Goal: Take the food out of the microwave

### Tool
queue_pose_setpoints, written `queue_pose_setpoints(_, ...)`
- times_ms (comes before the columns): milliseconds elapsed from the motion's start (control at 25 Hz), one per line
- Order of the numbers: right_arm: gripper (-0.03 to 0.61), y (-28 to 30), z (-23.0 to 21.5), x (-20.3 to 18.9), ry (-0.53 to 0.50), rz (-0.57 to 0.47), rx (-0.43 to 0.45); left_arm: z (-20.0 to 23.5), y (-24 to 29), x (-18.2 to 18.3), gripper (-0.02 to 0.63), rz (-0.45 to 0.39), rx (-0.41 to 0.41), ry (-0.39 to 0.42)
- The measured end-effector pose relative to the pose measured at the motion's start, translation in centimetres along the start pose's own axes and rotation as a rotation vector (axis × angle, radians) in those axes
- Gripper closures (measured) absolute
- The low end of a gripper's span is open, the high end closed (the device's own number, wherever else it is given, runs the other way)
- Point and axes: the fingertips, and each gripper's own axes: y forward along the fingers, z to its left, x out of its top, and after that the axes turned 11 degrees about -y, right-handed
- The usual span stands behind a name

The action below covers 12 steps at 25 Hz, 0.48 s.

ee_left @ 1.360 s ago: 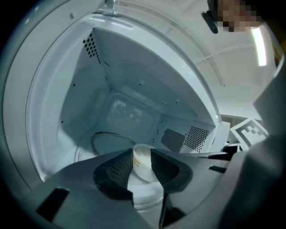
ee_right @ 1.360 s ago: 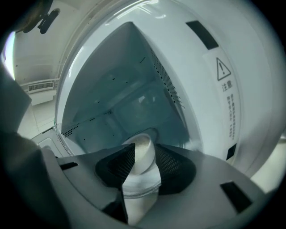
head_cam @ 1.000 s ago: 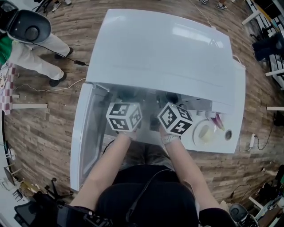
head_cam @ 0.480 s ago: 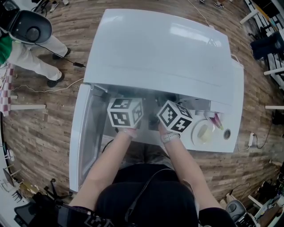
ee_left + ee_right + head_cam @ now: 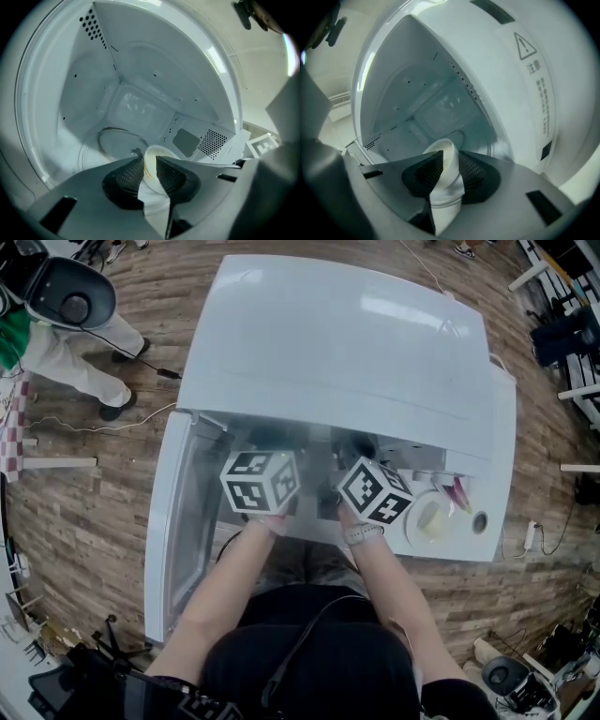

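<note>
Jaws tighter on smooth round bowl [image 5: 151, 164]

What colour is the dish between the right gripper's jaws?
The dish is white; the right gripper view shows it best.

A white desk [image 5: 504, 456] stands on a wooden plank floor [image 5: 94, 512]. The white microwave [image 5: 337, 343] covers most of it. On the bare strip at its right lie a white plate [image 5: 413, 524], a pink thing [image 5: 459, 493], perhaps a wrapper, and a small dark ring [image 5: 481, 520].
</note>
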Motion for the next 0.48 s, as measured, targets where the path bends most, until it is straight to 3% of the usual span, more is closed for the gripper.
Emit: queue_pose_setpoints(480,0.462,-1.2,0.6,-0.8,0.017,0.012,0.024,-0.1,-1.7,-0.9,0.526,-0.015,0.011,-0.028)
